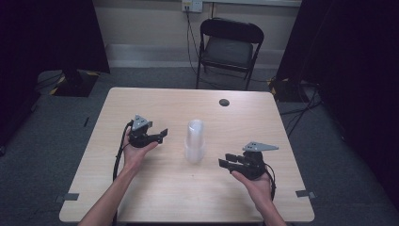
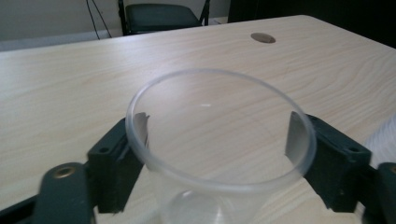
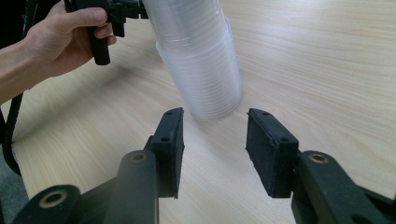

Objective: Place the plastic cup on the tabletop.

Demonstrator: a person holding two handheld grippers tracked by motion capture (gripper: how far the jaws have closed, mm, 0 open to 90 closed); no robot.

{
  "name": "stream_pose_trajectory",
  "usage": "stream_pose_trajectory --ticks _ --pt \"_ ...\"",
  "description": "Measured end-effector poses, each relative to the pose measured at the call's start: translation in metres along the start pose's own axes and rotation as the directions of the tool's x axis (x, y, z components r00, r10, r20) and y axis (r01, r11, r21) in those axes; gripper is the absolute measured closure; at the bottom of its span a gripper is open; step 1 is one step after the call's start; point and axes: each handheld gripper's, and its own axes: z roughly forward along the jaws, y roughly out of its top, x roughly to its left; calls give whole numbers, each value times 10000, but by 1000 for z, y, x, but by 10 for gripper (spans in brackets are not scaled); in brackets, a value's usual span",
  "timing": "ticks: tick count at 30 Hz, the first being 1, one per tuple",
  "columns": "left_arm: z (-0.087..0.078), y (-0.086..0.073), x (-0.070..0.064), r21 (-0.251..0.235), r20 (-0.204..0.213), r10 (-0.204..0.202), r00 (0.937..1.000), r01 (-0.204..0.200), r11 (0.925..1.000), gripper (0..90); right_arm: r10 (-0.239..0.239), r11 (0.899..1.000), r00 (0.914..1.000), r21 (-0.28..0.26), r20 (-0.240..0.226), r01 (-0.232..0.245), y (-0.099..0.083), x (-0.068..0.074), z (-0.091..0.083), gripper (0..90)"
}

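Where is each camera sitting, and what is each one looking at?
High view: above the person's side, facing forward and down on the table; both forearms, left gripper and right gripper show.
Left gripper view: on the left gripper, looking along its jaws, which stand at either side of a clear cup.
Right gripper view: on the right gripper, jaws apart, facing the cup stack and the other hand.
Shared: high and right gripper views both show the cup stack.
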Motion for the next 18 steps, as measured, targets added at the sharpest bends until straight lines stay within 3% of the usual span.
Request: stream_pose_trajectory --ticks 9,15,18 --pt "-2 -3 2 177 -60 165 9998 -163 9997 178 79 9999 10000 -63 53 -79 0 -2 0 566" --pt "-4 -3 4 153 -69 -14 10000 15 9999 164 94 9998 9999 -172 92 -92 -1 -3 -2 555" --pt "-5 -5 5 315 -46 83 10000 -81 9995 161 85 9998 9999 -163 101 -83 -1 -4 -2 555"
